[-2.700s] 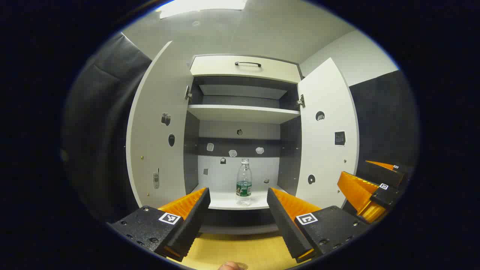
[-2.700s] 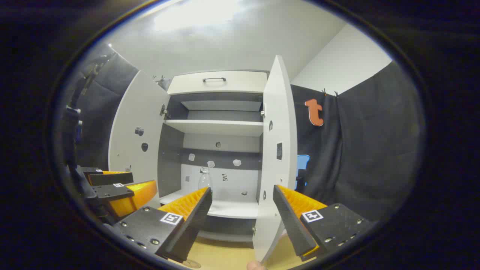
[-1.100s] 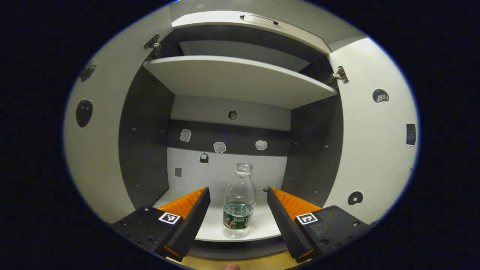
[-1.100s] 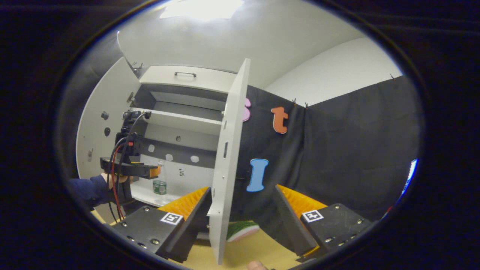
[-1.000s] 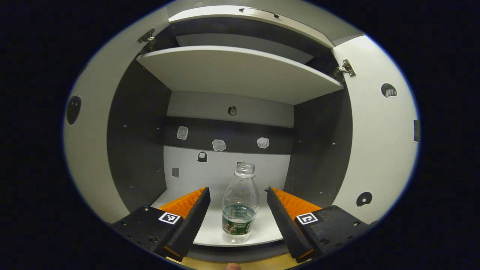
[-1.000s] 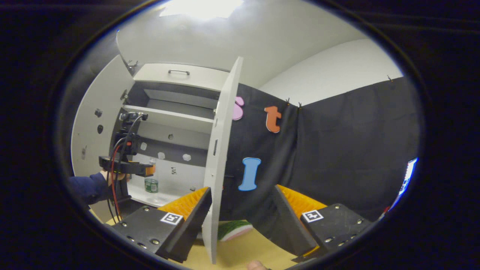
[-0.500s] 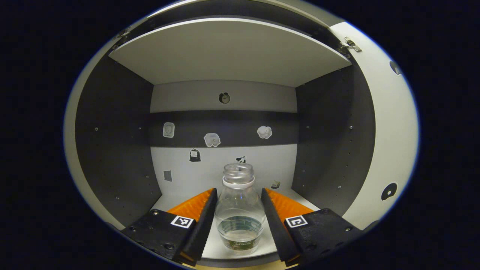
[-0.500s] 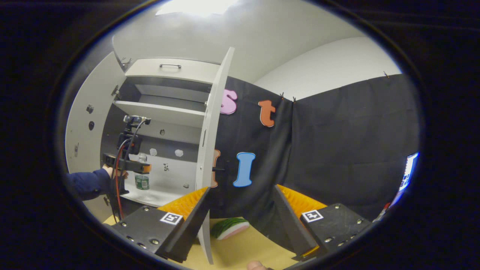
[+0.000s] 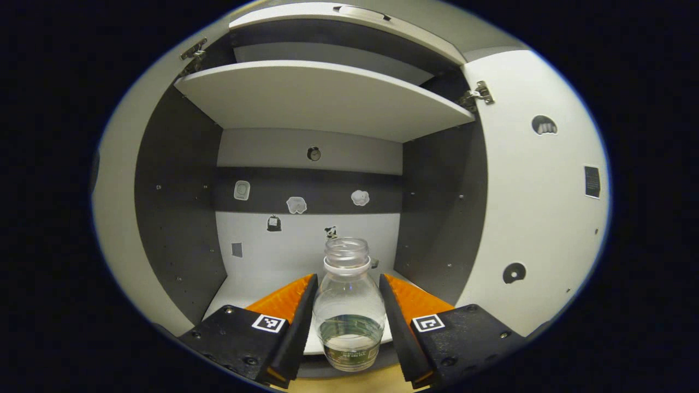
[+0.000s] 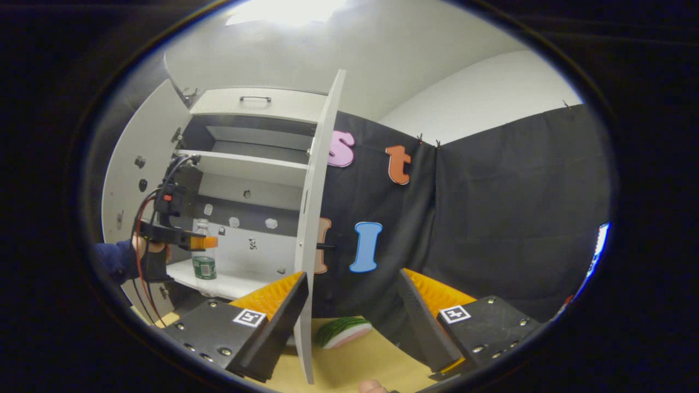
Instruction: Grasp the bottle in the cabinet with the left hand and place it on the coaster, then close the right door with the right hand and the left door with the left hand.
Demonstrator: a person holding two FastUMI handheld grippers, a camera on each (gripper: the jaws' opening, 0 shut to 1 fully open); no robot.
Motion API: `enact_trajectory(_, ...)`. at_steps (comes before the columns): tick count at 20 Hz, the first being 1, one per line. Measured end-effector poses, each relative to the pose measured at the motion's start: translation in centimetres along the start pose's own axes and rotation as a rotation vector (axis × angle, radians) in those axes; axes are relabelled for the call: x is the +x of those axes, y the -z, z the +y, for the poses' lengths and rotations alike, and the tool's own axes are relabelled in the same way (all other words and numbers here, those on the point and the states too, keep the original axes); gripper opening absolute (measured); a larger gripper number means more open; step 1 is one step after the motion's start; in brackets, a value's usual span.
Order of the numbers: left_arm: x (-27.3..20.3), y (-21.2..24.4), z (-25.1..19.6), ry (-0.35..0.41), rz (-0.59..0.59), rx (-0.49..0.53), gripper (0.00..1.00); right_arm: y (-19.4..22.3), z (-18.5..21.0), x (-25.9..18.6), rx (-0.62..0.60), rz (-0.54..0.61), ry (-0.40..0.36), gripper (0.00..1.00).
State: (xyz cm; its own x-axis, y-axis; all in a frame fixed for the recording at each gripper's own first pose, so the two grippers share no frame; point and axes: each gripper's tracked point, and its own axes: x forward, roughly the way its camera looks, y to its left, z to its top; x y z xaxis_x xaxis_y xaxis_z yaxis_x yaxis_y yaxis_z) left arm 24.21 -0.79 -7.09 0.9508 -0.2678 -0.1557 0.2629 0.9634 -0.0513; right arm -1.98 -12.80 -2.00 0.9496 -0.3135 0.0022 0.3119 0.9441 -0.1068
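The left gripper (image 9: 347, 305) has closed on the bottle (image 9: 349, 305) and drawn it to the cabinet's (image 9: 327, 103) lower shelf edge; carry to coaster pending. Right gripper (image 10: 349, 305) gapes empty.

White ceiling (image 10: 382, 60), bright light panel (image 10: 286, 10) overhead. White wall (image 10: 491, 93) above black cloth wall (image 10: 519, 207). Tan counter (image 10: 355, 365) below. Blue-lit screen edge (image 10: 598, 254) far right.

Both views face cabinet (image 9: 306, 103)
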Motion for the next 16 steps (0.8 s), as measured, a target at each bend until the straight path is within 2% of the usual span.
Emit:
enact_trajectory(2,-2.2,1.4,-0.8,0.043,-0.01,-0.004,0.7,0.1,0.1,-0.3,-0.004,0.0,-0.012,0.96)
enact_trajectory(3,-3.2,2.6,-1.1,0.056,-0.005,-0.005,0.7,0.1,0.2,-0.6,-0.006,0.002,-0.02,1.0)
enact_trajectory(4,-4.2,3.9,-1.2,0.066,0.006,-0.015,0.7,0.2,0.3,-0.8,-0.007,0.005,-0.028,0.96)
enact_trajectory(8,-7.7,8.7,-2.3,0.113,0.028,-0.074,0.7,0.5,0.5,-1.3,-0.017,0.018,-0.051,1.0)
enact_trajectory(11,-10.1,13.0,-2.5,0.11,0.082,-0.103,0.7,0.5,0.5,-1.6,-0.016,0.022,-0.059,0.96)
enact_trajectory(15,-12.6,17.5,-3.1,0.105,0.097,-0.154,0.7,0.1,0.0,-2.0,-0.035,0.012,-0.048,1.0)
enact_trajectory(16,-13.1,19.0,-3.0,0.096,0.118,-0.151,0.7,0.0,-0.3,-2.2,-0.04,0.011,-0.043,0.96)
